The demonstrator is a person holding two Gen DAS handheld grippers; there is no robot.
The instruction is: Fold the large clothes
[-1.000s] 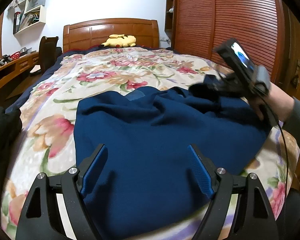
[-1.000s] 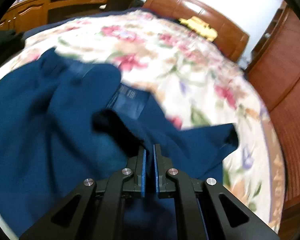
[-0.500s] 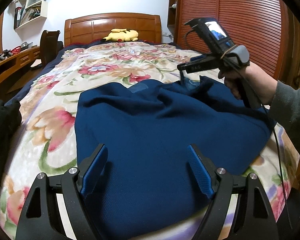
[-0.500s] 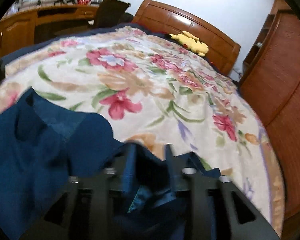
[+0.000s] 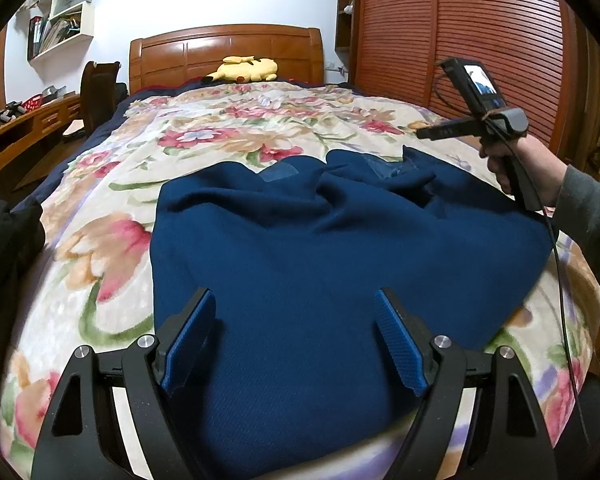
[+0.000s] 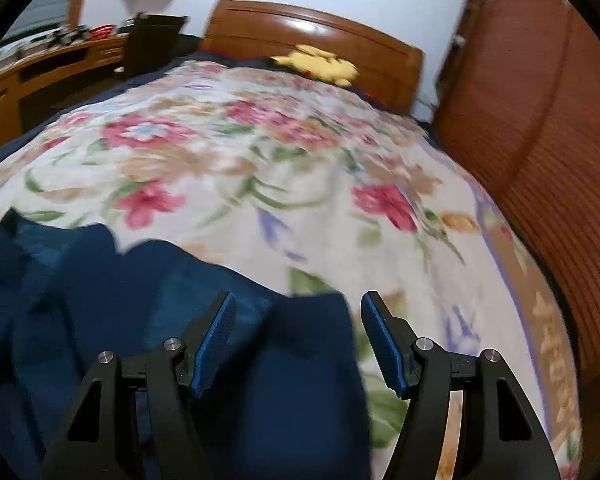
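Lying across the foot end of the bed, the navy garment point(image 5: 332, 248) is spread mostly flat, though its far edge is bunched into soft ridges near the bed's right side, with a lighter patch of lining showing there. Both tools are empty. The left gripper point(image 5: 296, 340) hovers over the near part of the cloth with its blue pads wide apart. The right gripper point(image 6: 296, 340) also stands with its jaws apart, above the rumpled far right corner of the garment point(image 6: 180, 320), and in the left view it is held clear of the fabric in the person's right hand point(image 5: 516, 168).

The step in hand looks like choosing the next grip for a fold. To do it well, I would smooth the bunched far edge first, then pinch a single layer at a corner with each tool, so the fold line runs straight and no ridge gets trapped beneath. Knit cloth of this weight will likely sag between two grips, so lifting both corners together and laying them over evenly should keep the edges matched.

Under the garment is a floral bedspread point(image 5: 204, 136), soft and likely to drag along if the pads dig too deep. Beyond it stand a wooden headboard point(image 5: 224, 56) with a yellow plush toy point(image 5: 244, 70) at its base, a slatted wardrobe point(image 5: 480, 40) on the right, and a desk point(image 5: 20, 128) and a chair point(image 5: 100, 92) on the left.
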